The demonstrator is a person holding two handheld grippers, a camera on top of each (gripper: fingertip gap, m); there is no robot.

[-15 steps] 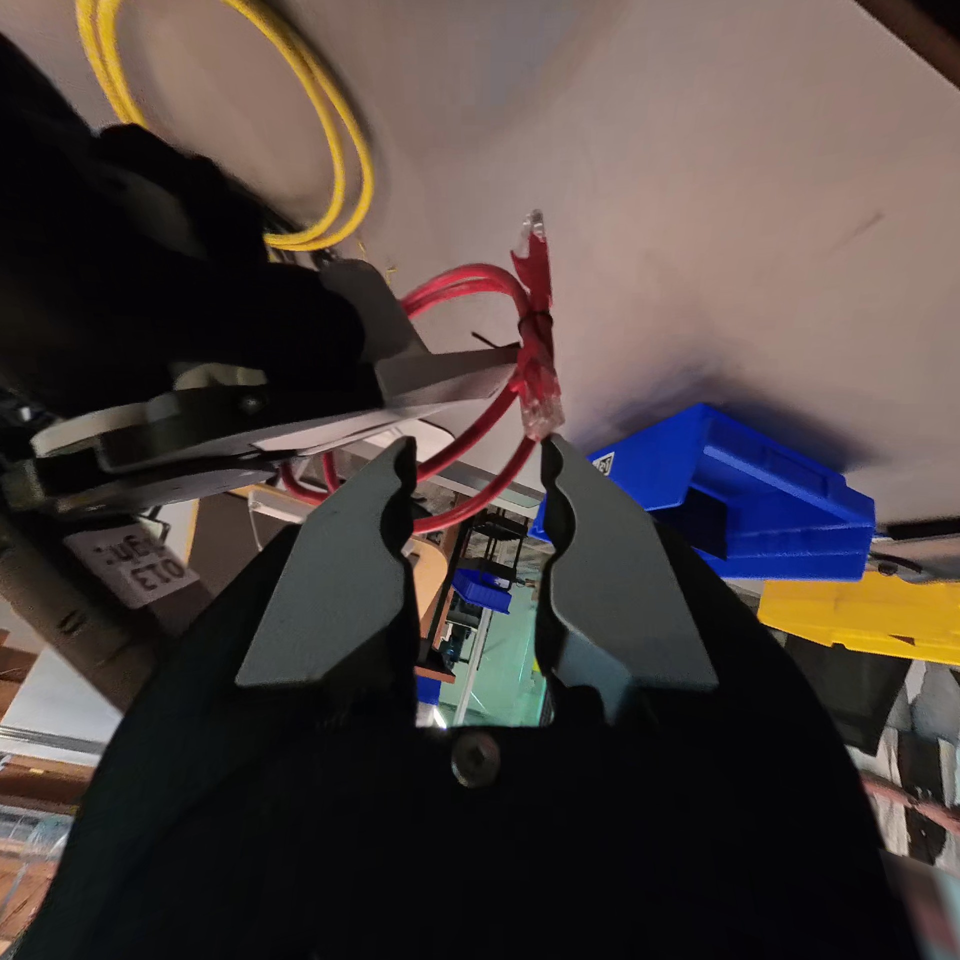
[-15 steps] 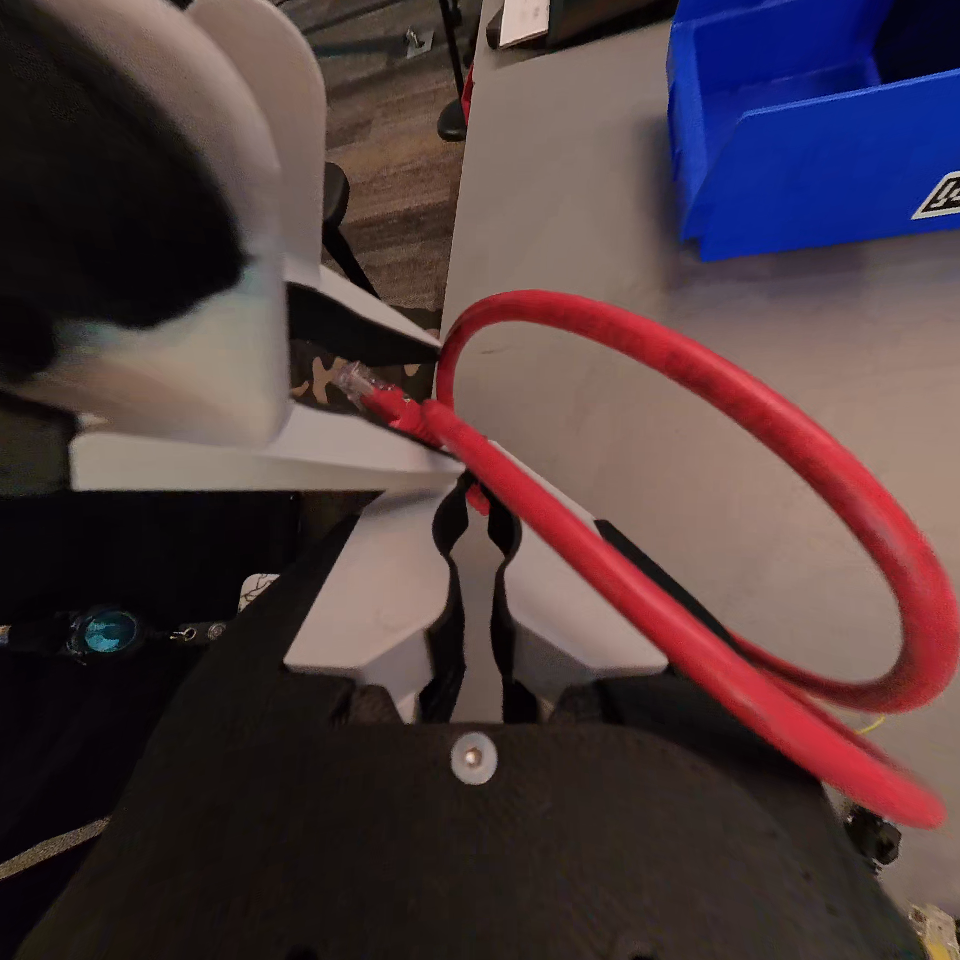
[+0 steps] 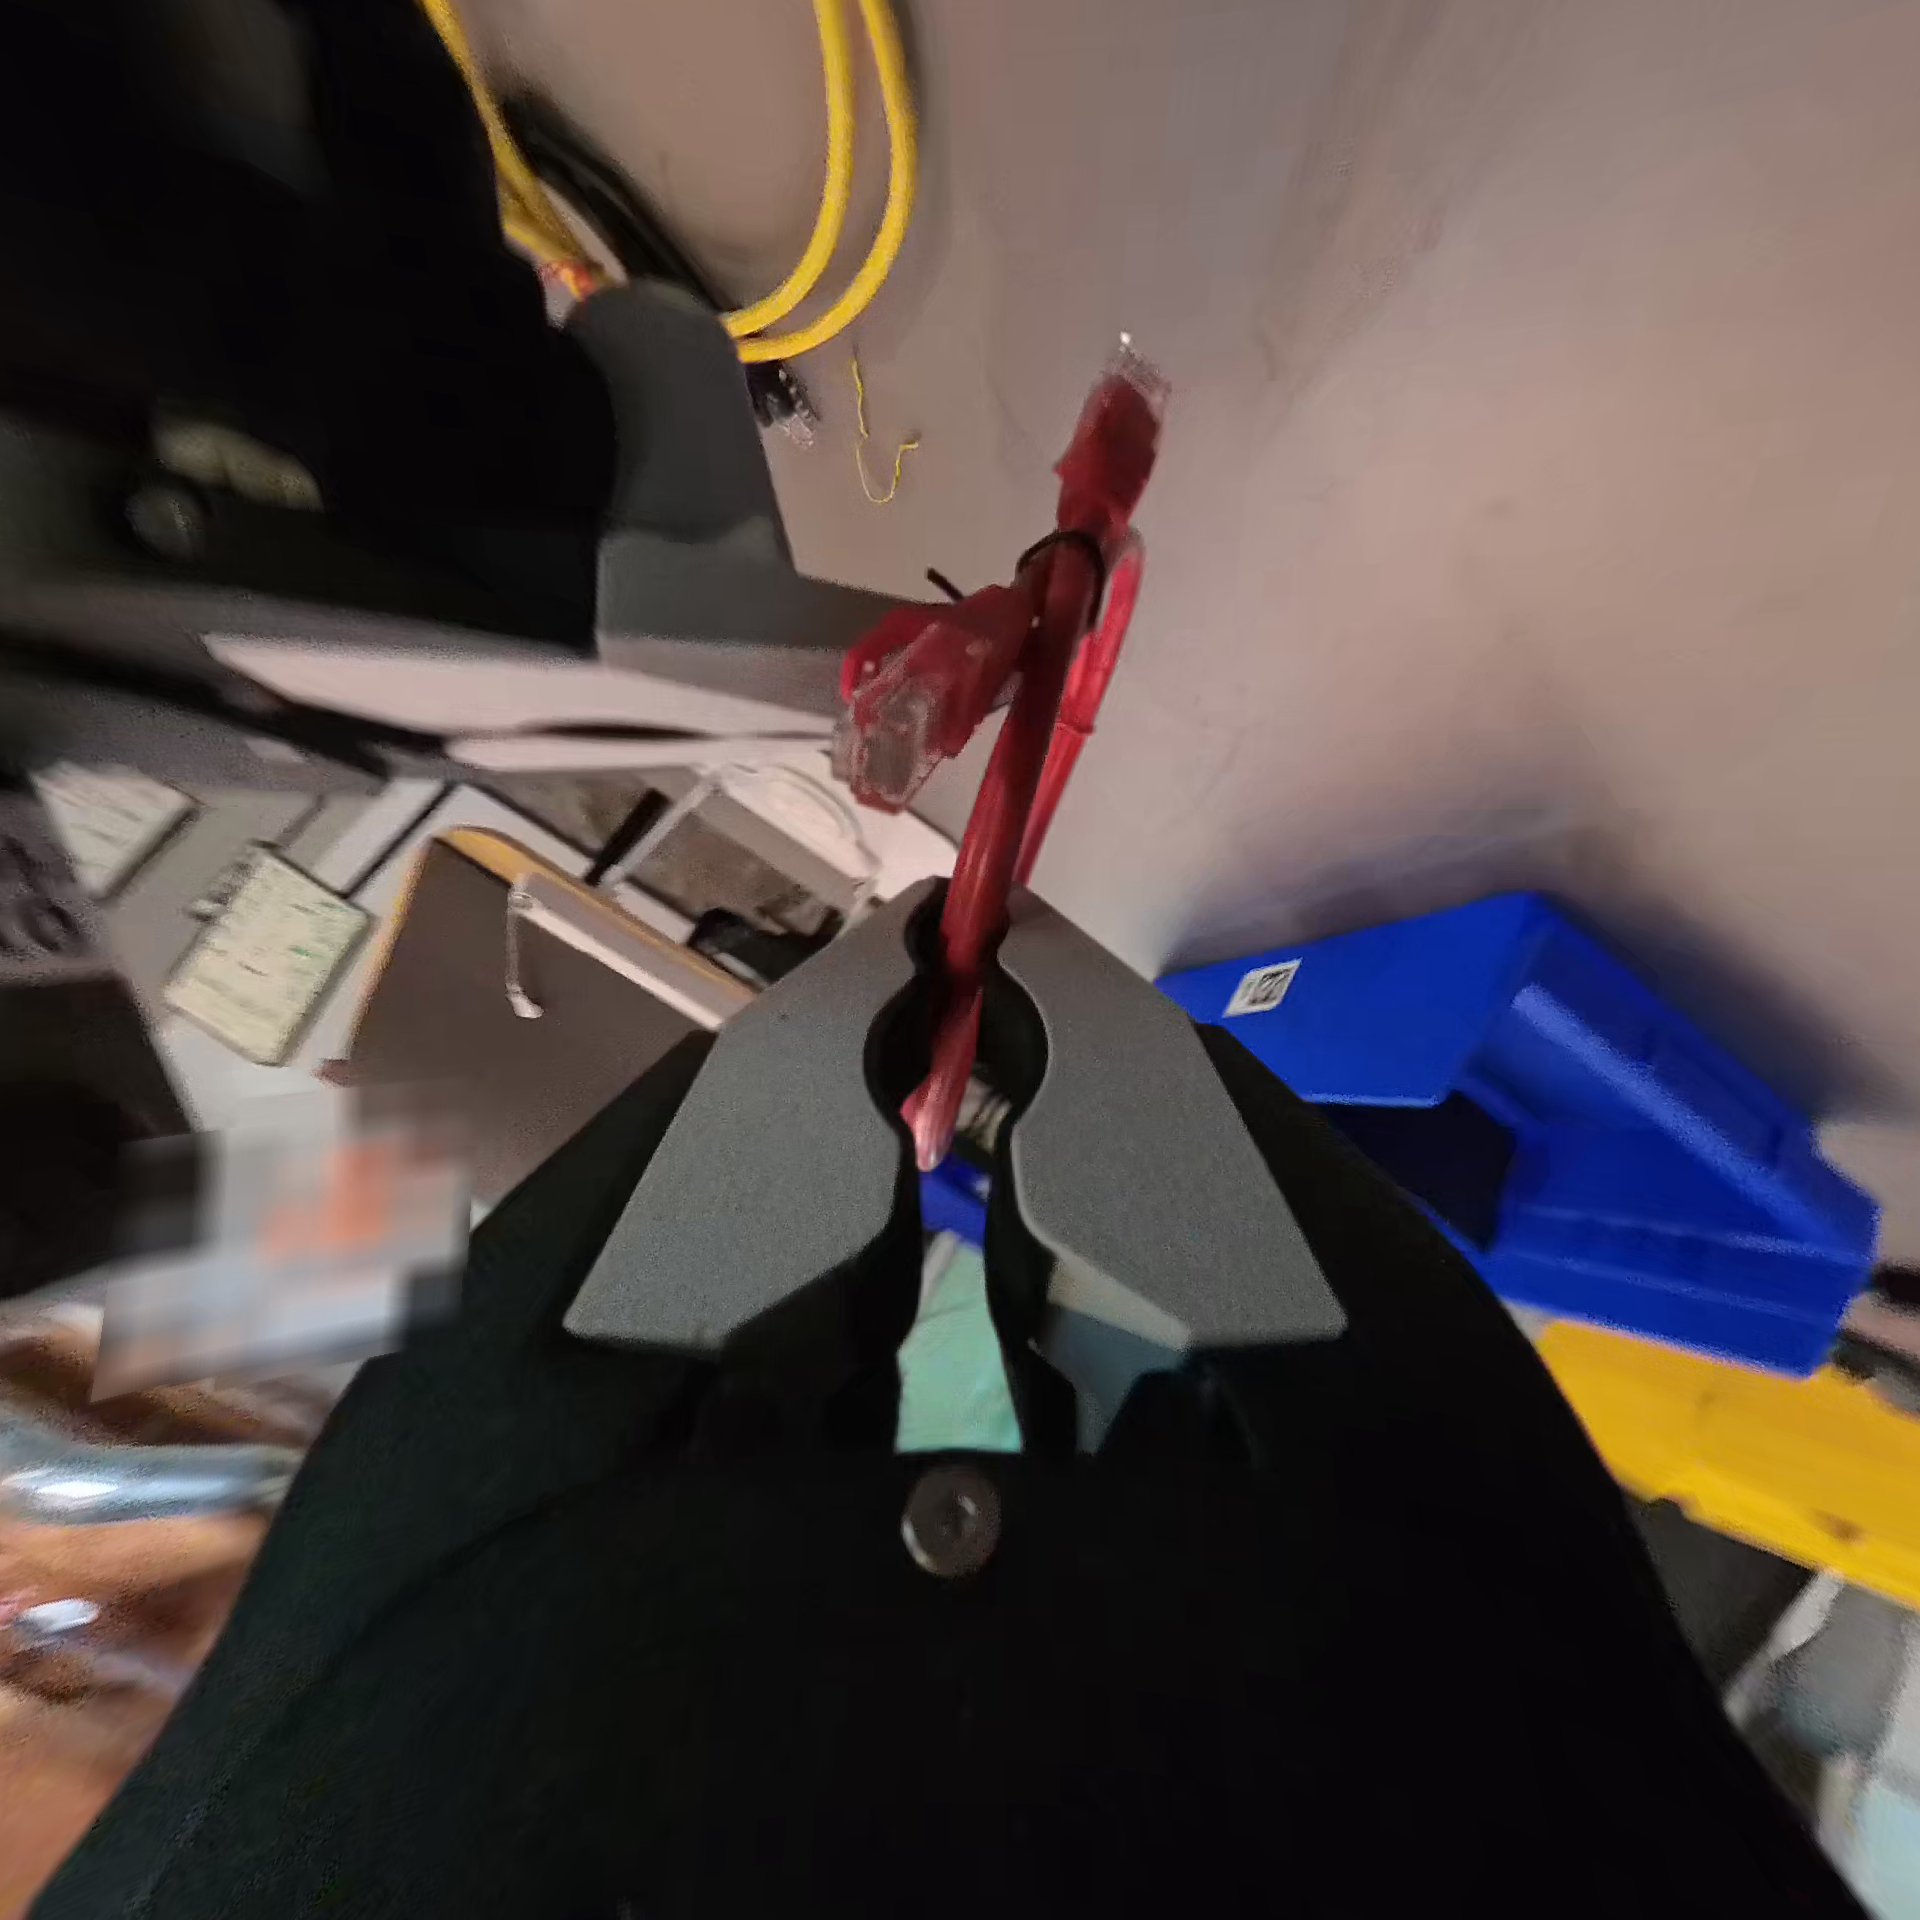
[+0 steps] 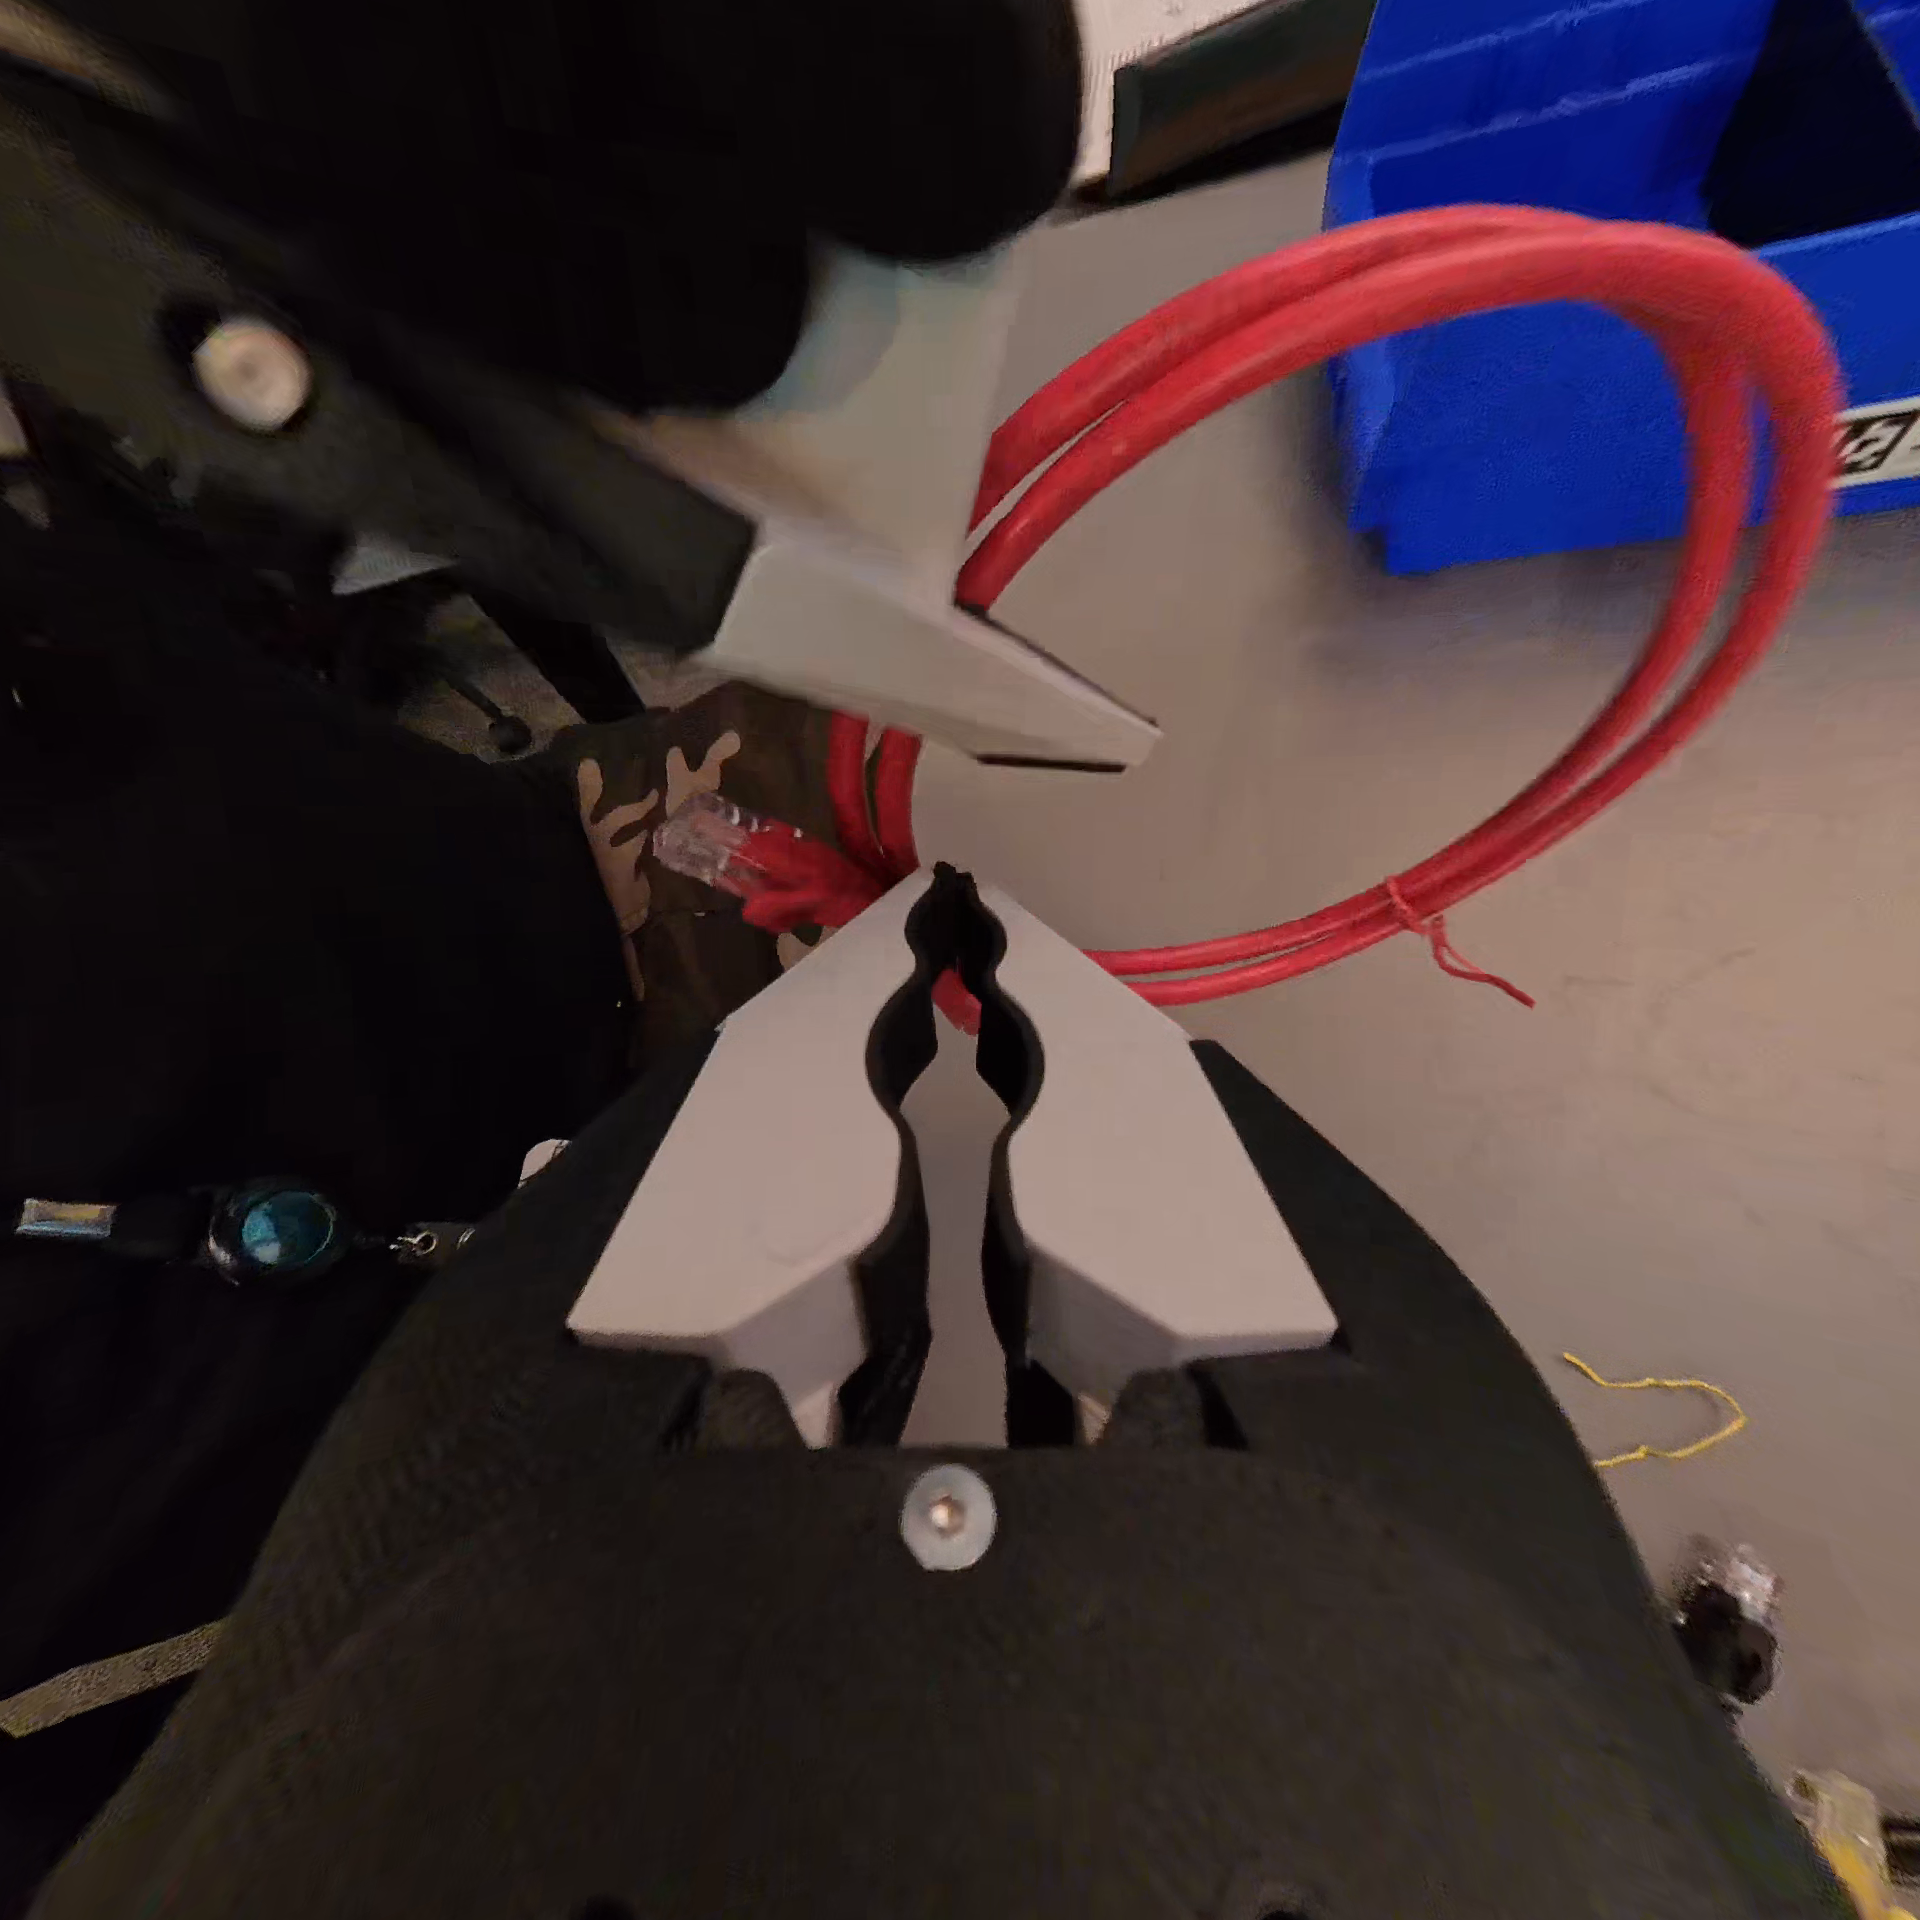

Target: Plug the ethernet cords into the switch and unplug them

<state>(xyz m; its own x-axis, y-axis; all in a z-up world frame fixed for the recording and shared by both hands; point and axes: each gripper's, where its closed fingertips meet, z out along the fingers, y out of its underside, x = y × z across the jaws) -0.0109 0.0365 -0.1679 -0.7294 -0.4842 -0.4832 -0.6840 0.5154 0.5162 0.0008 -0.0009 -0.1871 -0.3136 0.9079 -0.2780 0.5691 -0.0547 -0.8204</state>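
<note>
The left gripper is clamped on the red ethernet cord, its strands pinched between the closed tips. The right gripper is likewise clenched on the same cord, nipping it at the bundled part just beside a connector. Both hold the cord lifted above the grey desk, close to its near edge.

The task looks barely begun: no switch appears in either view, no plug is seated anywhere, and the cord is bound in a coil by a black tie and a thin red twist. Loosening it seems the step in hand; all plugging and unplugging remains.

The cord is glossy red, looped in a wide double ring, with clear plastic connectors on red boots. A yellow cord lies farther back, and a blue bin stands toward the desk's far edge.
</note>
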